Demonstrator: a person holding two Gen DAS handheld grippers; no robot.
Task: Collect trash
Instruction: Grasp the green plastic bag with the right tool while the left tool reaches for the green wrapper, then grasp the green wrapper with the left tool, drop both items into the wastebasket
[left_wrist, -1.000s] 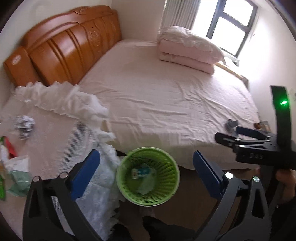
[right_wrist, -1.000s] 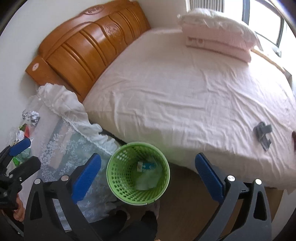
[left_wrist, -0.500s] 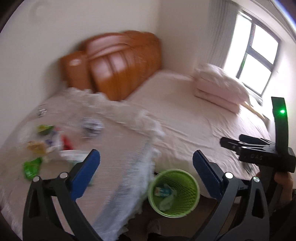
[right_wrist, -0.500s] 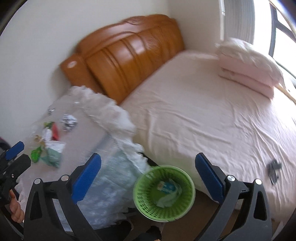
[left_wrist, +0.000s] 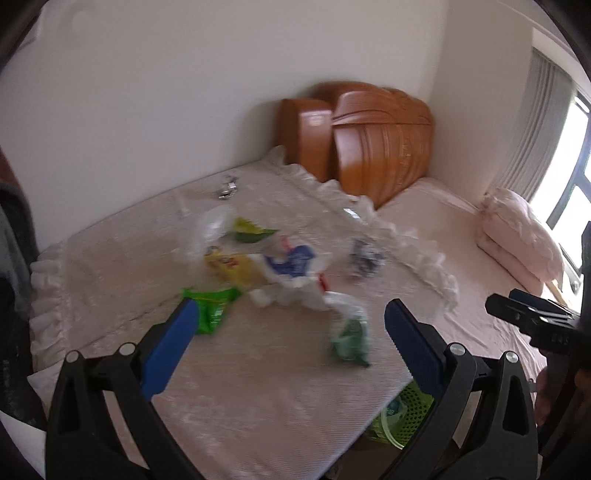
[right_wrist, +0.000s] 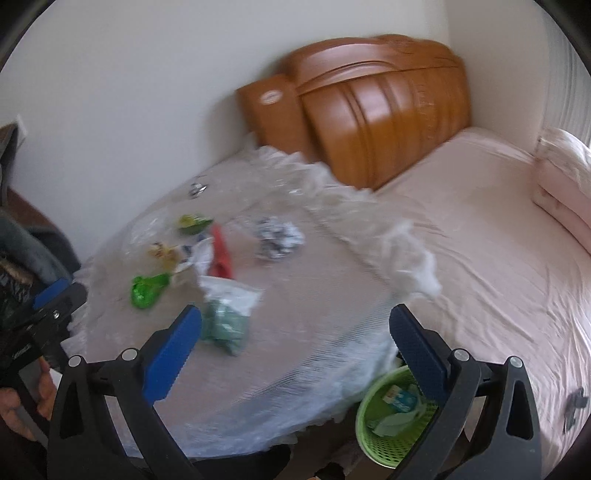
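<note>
Several pieces of trash lie on a table with a white lace cloth (left_wrist: 258, 387): a green wrapper (left_wrist: 212, 306), a yellow packet (left_wrist: 232, 267), a blue-and-white bag (left_wrist: 291, 260), a crumpled foil ball (left_wrist: 364, 258) and a clear bag with green contents (left_wrist: 349, 332). That clear bag (right_wrist: 225, 317) and the green wrapper (right_wrist: 147, 290) also show in the right wrist view. My left gripper (left_wrist: 291, 347) is open and empty above the table's near part. My right gripper (right_wrist: 293, 350) is open and empty over the table. The green bin (right_wrist: 391, 424) stands below the table's edge with trash inside.
A bed with a pink sheet (right_wrist: 498, 258) and a wooden headboard (right_wrist: 376, 110) lies to the right. Folded pink pillows (left_wrist: 517, 236) sit near the window. A small grey object (right_wrist: 576, 402) lies on the bed. A small metal item (left_wrist: 227, 190) rests at the table's far side.
Both views have swung left, from the bin and the bed to the trash on the table. Both grippers stay open and empty.
</note>
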